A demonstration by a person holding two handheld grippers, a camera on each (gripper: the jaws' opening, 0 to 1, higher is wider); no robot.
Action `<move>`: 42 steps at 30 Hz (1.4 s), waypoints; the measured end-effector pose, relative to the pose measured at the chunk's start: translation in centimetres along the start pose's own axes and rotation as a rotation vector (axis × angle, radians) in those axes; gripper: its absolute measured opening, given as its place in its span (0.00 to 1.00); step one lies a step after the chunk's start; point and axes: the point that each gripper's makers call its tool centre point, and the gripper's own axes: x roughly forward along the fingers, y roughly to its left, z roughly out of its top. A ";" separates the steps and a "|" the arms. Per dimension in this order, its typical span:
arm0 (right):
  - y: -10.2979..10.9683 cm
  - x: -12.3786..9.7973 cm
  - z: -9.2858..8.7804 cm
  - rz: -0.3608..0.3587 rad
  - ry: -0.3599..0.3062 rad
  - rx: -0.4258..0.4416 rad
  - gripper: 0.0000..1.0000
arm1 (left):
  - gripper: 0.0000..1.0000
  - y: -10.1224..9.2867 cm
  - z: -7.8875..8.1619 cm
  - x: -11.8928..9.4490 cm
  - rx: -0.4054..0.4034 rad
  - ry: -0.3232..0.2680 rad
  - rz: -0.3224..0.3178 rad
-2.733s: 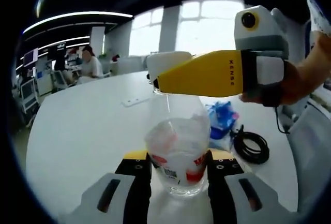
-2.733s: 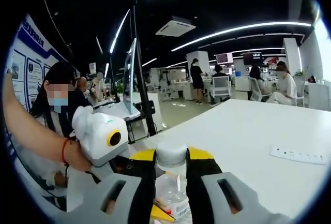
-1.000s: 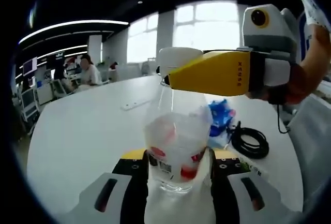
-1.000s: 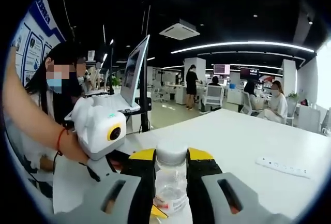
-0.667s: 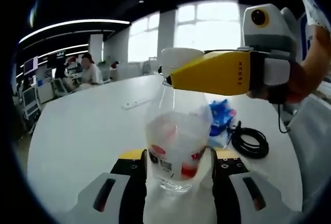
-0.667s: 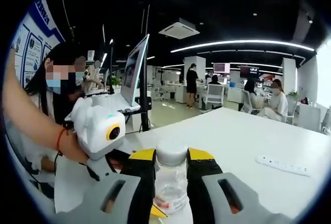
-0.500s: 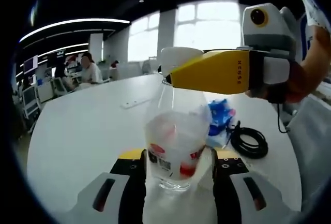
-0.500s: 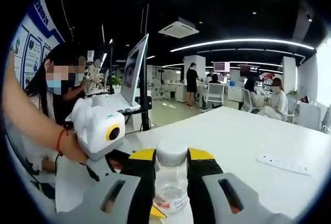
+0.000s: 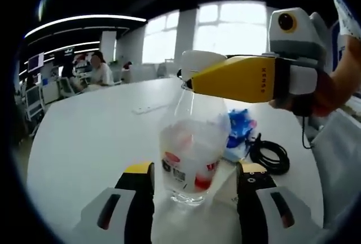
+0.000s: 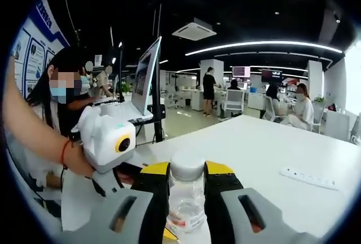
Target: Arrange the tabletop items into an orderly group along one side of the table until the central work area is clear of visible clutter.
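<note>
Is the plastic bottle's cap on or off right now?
On. The white cap sits on the clear bottle, pinched between the right gripper jaws; the bottle stands upright on the white table.

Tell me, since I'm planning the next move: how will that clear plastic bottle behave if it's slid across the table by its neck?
The bottle looks nearly empty, so it is probably light and will slide easily. Its thin clear wall likely dents under a squeeze. It is tall and held high: the right gripper is shut at its white cap while the left gripper stands open beside its base, so a push may tip it.
</note>
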 end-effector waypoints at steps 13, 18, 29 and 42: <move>-0.1 0.1 0.0 0.001 0.003 0.006 0.20 | 0.66 -0.1 0.0 -0.9 -0.069 0.005 0.015; -0.1 0.2 0.0 0.007 0.007 0.005 0.20 | 0.69 -0.5 -0.1 -1.5 -0.084 0.010 0.017; -0.2 0.2 0.1 0.013 0.009 0.026 0.23 | 0.69 -1.2 -0.7 -3.5 -0.126 -0.002 0.059; -0.1 0.2 0.3 0.028 0.006 0.043 0.31 | 0.67 -2.2 -1.2 -4.8 -0.165 -0.017 0.087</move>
